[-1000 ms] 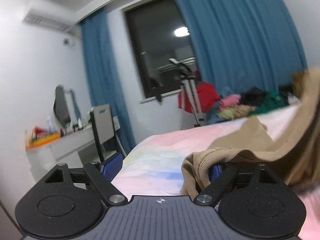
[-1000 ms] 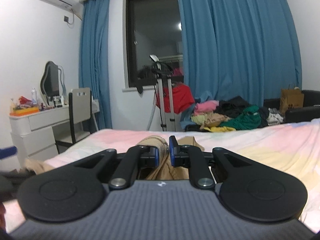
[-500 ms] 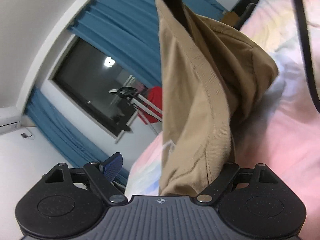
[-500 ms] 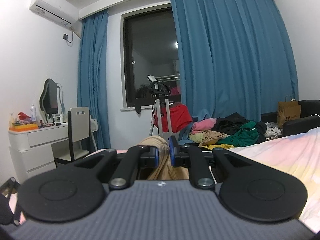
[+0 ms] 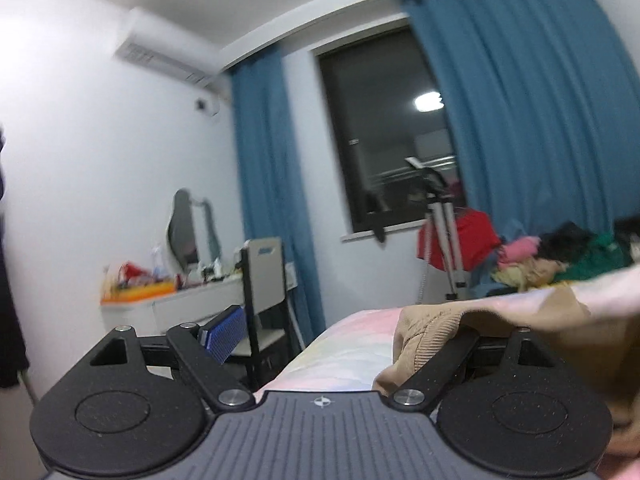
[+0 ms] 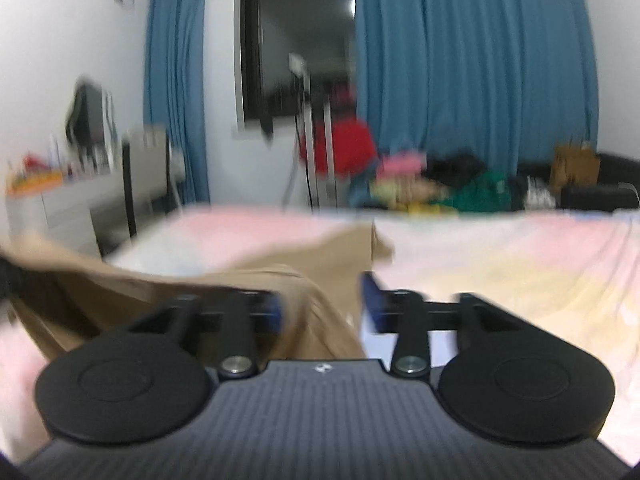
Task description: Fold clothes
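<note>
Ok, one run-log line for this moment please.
step: fold | tan garment on bed | left claw open, cloth draped | right claw open

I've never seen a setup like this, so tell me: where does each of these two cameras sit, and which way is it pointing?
Left wrist: on the left gripper, low over the bed, facing the window; its open fingers show, the tan garment draped over one.
Right wrist: on the right gripper, facing the same window; jaws parted, tan garment between.
Shared: window, curtains, bed, garment.
</note>
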A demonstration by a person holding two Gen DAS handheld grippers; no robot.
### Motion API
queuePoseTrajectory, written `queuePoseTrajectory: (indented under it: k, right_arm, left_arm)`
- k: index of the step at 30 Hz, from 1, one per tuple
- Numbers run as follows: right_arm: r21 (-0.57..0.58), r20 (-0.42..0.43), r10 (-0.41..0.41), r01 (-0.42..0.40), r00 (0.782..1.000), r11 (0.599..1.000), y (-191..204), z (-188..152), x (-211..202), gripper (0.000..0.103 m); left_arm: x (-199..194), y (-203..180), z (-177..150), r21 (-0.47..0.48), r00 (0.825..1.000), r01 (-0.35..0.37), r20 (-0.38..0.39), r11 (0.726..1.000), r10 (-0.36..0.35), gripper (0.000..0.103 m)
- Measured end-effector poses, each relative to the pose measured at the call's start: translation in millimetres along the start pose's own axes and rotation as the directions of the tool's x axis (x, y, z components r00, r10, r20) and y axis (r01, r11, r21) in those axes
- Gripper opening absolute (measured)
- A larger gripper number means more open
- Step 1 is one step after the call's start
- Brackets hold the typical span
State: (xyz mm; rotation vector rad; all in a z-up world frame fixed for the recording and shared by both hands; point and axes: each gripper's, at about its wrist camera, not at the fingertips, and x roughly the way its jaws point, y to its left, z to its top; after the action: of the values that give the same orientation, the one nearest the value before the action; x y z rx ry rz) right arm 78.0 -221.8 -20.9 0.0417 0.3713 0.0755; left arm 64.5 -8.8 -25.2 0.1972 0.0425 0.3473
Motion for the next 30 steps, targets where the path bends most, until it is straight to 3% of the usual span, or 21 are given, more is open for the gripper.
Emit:
queuePoseTrajectory:
  k: [3,5,9,13,15,18,20,24,26,30]
  right_arm:
    - [-0.026,-0.141,0.018,-0.022,0.99,0.999,3,-11,10,0.067]
    - [-0.095,-0.244,-0.001,-0.023,0.97,0.995,11,-21,17,0.068]
    - [-0.132,-0.323,-0.002,-0.043,0.946,0.99,26,-40,13,0.068]
    - [-0.019,-0.203,-0.09,0.088,0.975,0.996,10,-27,-2,0.07]
    - [0.099,-0.103,-0.136,0.146,0.985,0.984,-6,-17,-14,0.08]
    - [0.222,0.033,-0.184,0.172,0.982,0.96,-21,-2,-35,0.082]
    - [0.242,0.092,-0.214,0.186,0.973,0.952,-20,10,-47,0.082]
    - [0.259,0.18,-0.213,0.162,0.96,0.952,-25,51,-66,0.082]
    - [0.26,0.222,-0.202,0.142,0.954,0.955,-29,82,-75,0.082]
    - [0.263,0.314,-0.175,0.091,0.933,0.961,-36,151,-103,0.082]
  left_arm:
    - [9,14,10,-0.053,0.999,-0.003,-0.04,0.999,0.001,0.087]
    - [12,29,17,-0.076,0.998,-0.002,-0.055,0.997,-0.002,0.087]
    - [21,46,21,-0.094,0.998,0.003,-0.067,0.996,-0.009,0.087]
    - [3,47,19,-0.066,0.999,0.015,-0.037,0.998,-0.017,0.088]
    - [-4,40,16,-0.048,1.0,0.024,-0.016,0.999,-0.025,0.09]
    - [-19,30,13,-0.025,0.998,0.04,0.039,0.999,-0.039,0.094]
    - [-28,29,18,-0.038,0.997,0.038,0.062,0.999,-0.036,0.095]
    - [-27,38,55,-0.102,0.995,0.052,0.09,0.993,-0.043,0.095]
    - [-21,44,88,-0.15,0.993,0.075,0.1,0.986,-0.06,0.095]
    - [-12,53,165,-0.161,0.98,0.079,0.192,0.984,-0.048,0.095]
